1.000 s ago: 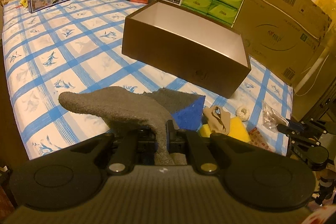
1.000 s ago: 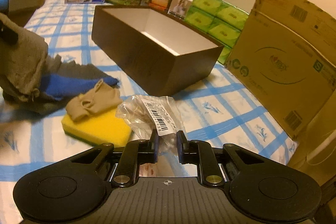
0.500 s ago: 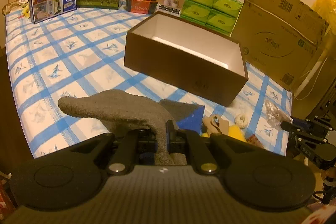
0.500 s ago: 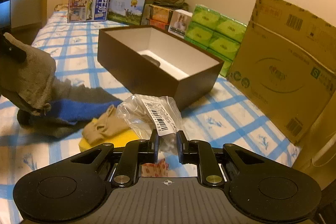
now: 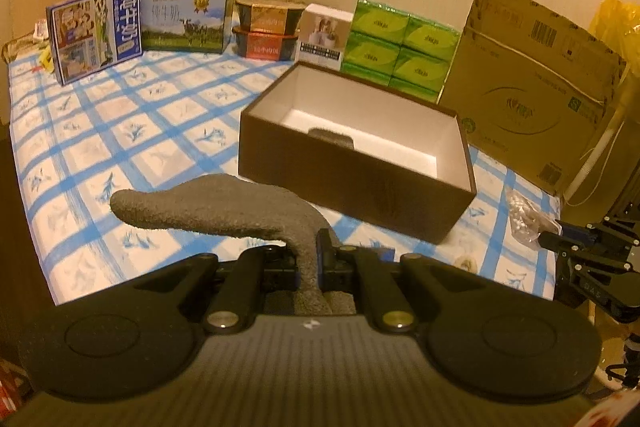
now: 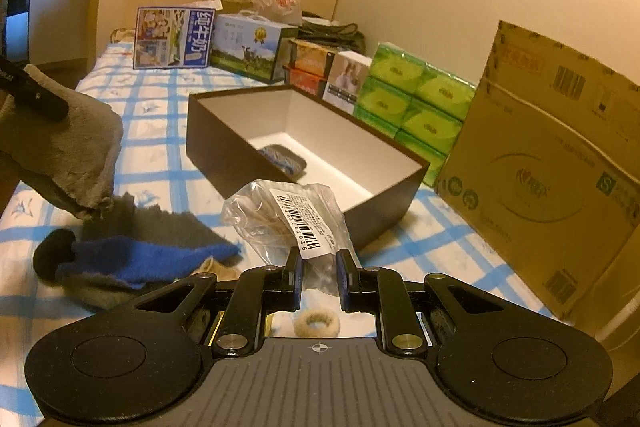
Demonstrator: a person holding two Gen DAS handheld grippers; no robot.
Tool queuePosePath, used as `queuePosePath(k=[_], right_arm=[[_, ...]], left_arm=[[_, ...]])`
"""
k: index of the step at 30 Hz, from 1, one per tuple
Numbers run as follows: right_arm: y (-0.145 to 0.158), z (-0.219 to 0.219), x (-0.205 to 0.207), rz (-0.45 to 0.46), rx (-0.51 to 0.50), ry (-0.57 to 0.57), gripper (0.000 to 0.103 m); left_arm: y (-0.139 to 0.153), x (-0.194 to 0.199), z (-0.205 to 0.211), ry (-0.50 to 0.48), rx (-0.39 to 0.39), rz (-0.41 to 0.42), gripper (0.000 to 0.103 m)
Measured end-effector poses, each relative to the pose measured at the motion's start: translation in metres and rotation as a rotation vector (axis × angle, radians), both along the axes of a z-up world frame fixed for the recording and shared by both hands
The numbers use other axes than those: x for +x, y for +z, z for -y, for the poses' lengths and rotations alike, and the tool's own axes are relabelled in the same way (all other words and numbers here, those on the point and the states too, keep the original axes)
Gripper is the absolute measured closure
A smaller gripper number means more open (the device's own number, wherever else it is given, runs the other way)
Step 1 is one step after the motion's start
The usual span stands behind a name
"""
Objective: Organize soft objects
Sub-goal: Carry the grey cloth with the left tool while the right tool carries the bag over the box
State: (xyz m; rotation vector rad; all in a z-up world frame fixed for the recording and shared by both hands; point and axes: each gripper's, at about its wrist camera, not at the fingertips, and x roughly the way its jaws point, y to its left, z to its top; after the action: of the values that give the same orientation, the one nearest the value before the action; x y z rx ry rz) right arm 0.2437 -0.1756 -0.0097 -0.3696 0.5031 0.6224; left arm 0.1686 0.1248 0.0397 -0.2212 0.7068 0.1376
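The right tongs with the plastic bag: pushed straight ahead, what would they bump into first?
Probably the brown box. The right tongs point at its near corner over the checked sheet, though depth is hard to judge.

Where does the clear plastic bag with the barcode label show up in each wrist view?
Left wrist: clear plastic bag at far right, held by the right gripper, right of the brown box.
Right wrist: bag at center bottom, pinched in the gripper, in front of the box.
Shared landmark: the box.

Black tool (image 5: 310, 261), blue-edged fingers (image 6: 295, 277)
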Motion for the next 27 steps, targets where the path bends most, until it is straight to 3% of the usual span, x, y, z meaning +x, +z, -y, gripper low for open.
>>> queuePosePath(k=[20, 27], right_arm=[[0.042, -0.025, 0.076, 0.099, 0.019, 0.044, 0.086], [0.058, -0.032, 0.116, 0.059, 0.081, 0.037, 0.086]], left_arm=[[0.063, 0.096, -0.011, -0.046, 0.112, 0.146, 0.097], [0.078, 0.144, -0.008, -0.099, 0.089, 0.167, 0.097]])
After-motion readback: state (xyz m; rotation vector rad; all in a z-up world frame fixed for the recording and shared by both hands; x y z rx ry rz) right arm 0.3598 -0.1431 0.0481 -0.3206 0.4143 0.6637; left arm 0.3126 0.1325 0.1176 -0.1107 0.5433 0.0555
